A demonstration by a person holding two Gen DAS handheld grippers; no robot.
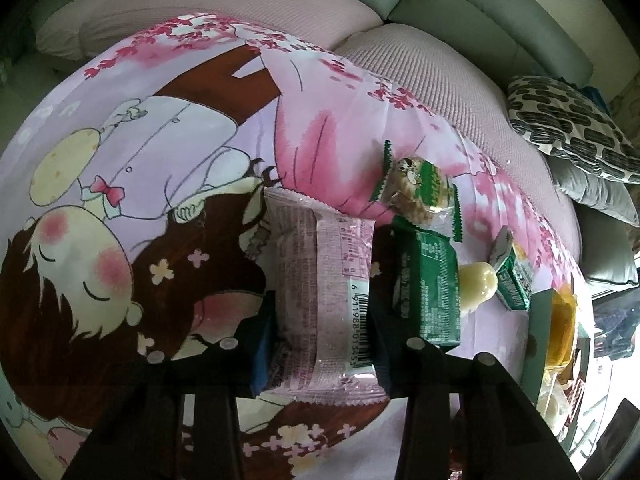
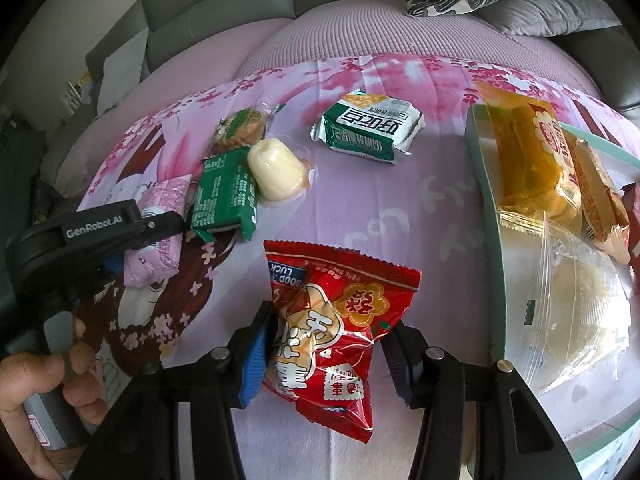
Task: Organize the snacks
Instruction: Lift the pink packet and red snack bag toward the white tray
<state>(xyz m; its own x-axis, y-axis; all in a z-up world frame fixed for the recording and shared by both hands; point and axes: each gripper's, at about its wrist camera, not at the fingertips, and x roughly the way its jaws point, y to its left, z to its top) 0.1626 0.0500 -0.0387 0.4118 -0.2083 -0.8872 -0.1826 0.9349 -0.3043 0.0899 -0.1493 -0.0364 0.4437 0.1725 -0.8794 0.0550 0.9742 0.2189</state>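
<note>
Our right gripper (image 2: 324, 354) is clamped on the red snack packet (image 2: 340, 328); we carry it level to the green tray (image 2: 486, 184). Our left gripper (image 1: 320, 308) grips the pink wafer packet (image 1: 324, 300) above the printed cloth (image 1: 160, 184).

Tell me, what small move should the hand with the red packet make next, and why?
Probably carry it to the right and over the box. The right gripper is shut on the red snack packet, and the box beside it already holds an orange packet and other snacks.
</note>
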